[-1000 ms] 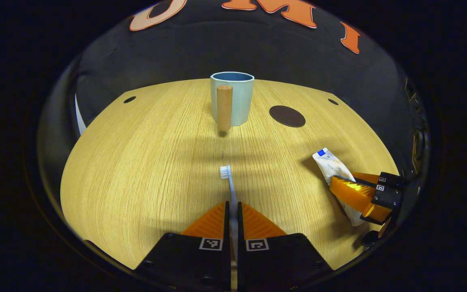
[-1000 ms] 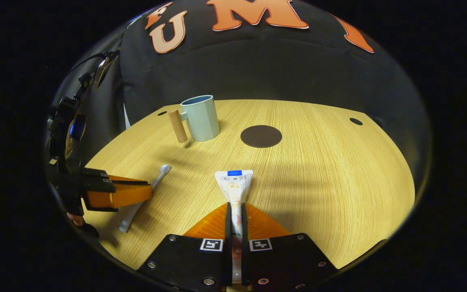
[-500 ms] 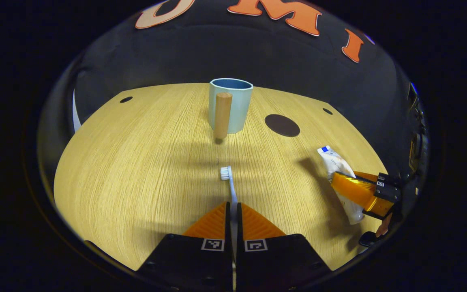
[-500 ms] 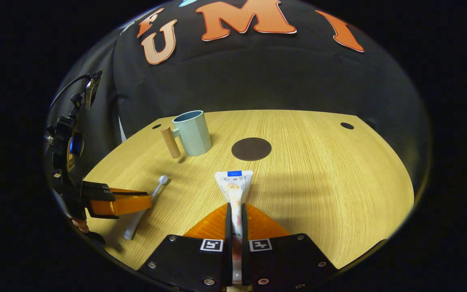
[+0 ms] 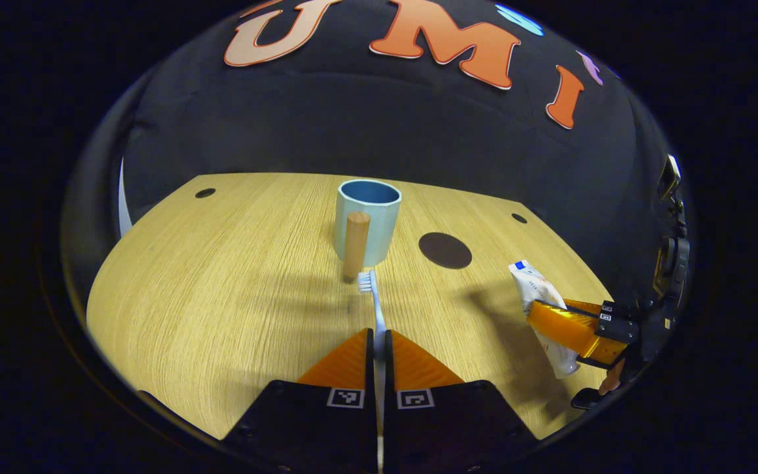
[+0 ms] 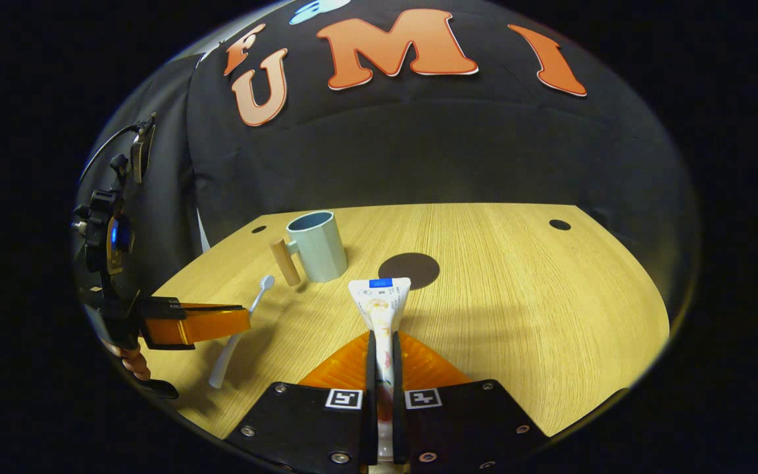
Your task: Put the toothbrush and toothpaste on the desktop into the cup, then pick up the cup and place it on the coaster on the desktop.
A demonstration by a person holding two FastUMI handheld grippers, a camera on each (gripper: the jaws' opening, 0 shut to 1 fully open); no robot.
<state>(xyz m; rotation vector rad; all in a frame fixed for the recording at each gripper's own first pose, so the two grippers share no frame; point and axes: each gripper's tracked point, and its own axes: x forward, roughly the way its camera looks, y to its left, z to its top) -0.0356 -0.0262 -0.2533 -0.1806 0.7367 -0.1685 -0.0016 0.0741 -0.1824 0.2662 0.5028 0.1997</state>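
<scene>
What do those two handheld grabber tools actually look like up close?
Each gripper has two wedge-shaped, ribbed fingers on a blocky black body bearing small square black-and-white markers. Seen from the side, the left gripper carries a black camera mount with a thin cable on top.

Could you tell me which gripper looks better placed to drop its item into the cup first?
Probably the left. The left gripper, shut on the toothbrush, points straight at the cup, brush head near its wooden handle. The right gripper, shut on the toothpaste, has the cup off to its side.
</scene>
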